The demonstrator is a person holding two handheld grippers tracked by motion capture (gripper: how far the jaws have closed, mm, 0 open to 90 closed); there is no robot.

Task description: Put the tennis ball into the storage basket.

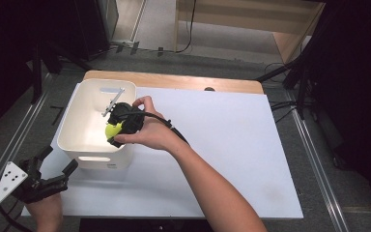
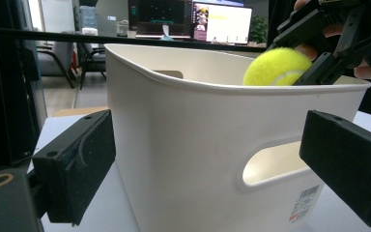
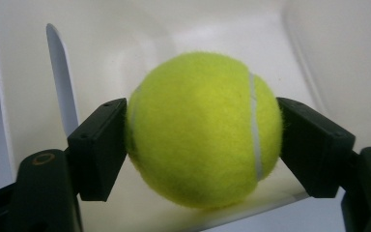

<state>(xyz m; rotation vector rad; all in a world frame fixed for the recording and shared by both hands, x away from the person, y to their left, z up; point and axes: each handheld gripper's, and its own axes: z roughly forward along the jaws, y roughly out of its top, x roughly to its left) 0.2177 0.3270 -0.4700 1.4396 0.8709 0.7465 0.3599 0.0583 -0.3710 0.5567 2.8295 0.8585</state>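
Right gripper view: ball (image 3: 200,128) sits between right hand-held gripper (image 3: 203,145) pads, contact looks slack. Light, springy, fuzzy; best pinched across middle. Left hand-held gripper (image 2: 212,164) agape, empty.

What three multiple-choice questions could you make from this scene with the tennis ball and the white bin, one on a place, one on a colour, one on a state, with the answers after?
1. Where is the tennis ball?
A. Between the right gripper's jaws, over the white bin
B. On the floor beside the table
C. Between the left gripper's jaws

2. What colour is the tennis ball?
A. Red
B. Yellow-green
C. Blue

3. How does the left gripper stand?
A. Shut on the bin's handle
B. Open, holding nothing, at the table's near left corner
C. Shut on the ball

Answers:
1. A, since the right gripper view has a black pad on each side of the ball with the bin's inside behind it.
2. B, as all three views show a yellow-green felt ball.
3. B, since the left gripper view shows its jaws wide apart with the bin beyond them.
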